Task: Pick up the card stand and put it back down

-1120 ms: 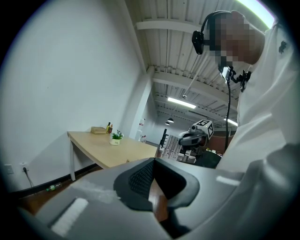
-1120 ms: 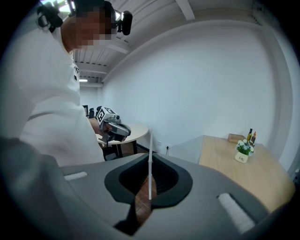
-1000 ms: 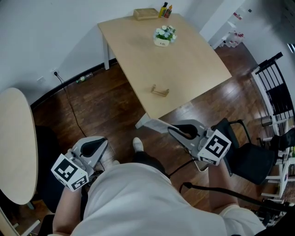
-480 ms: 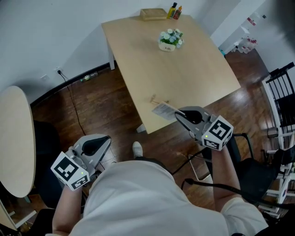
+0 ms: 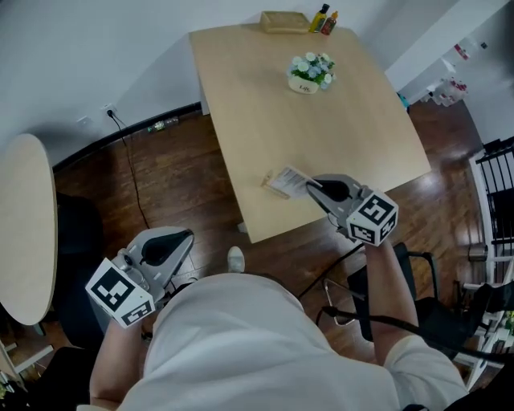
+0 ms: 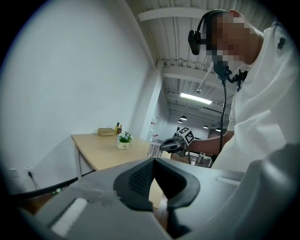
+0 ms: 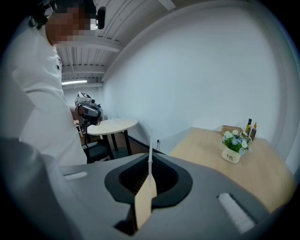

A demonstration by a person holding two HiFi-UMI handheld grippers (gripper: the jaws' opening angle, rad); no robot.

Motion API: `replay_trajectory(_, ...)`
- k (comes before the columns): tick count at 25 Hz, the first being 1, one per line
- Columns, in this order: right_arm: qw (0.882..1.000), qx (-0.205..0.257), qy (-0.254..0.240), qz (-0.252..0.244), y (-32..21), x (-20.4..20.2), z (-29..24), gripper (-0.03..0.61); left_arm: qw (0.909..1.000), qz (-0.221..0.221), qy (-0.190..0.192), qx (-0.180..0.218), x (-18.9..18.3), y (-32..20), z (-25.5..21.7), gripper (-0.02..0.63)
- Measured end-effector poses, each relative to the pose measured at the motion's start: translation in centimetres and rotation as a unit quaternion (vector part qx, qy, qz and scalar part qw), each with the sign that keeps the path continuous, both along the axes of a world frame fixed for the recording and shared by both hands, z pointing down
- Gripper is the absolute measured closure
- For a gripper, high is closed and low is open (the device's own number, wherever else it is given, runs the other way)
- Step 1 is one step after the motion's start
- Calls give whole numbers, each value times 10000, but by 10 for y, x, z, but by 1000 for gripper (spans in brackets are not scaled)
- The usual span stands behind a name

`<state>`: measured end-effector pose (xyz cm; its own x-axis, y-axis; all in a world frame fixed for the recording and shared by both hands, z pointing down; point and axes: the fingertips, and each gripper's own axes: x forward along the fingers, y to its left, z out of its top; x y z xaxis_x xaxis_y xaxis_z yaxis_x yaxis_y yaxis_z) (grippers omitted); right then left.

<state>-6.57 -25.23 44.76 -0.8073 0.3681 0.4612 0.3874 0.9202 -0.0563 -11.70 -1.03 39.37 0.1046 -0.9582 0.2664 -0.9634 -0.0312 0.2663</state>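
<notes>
The card stand (image 5: 282,182), a small wooden base with a clear printed card, hangs tilted just above the near edge of the light wooden table (image 5: 265,104). My right gripper (image 5: 312,187) is shut on it. In the right gripper view the card stand (image 7: 144,201) shows edge-on between the pads, its clear card rising upward. My left gripper (image 5: 181,241) is held low over the dark floor beside my body, shut and empty. In the left gripper view the left gripper (image 6: 152,164) has its pads together, and the right gripper (image 6: 171,145) holds the card far ahead.
A white pot of flowers (image 5: 310,72) stands mid-table; a wooden box (image 5: 283,22) and two bottles (image 5: 325,19) sit at the far edge. A round table (image 5: 24,233) is at left, a black chair (image 5: 418,309) at right, a cable (image 5: 136,193) on the floor.
My right gripper moved forward from over the floor to the table's near edge and closed on the card stand, which now sits tilted off the table. The left gripper stayed put.
</notes>
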Motion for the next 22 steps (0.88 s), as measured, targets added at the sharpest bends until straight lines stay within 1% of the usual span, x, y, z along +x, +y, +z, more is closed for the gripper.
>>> replay_trajectory(9,9996,-98,183,-200,-23,-18,40,558,9998,-195,-36,-58,-2,-18,3,612)
replay_trajectory(22,9980,-250,294,-498,-36,-28,65,558,9995,-259,10,-171,-6,-40,5,612)
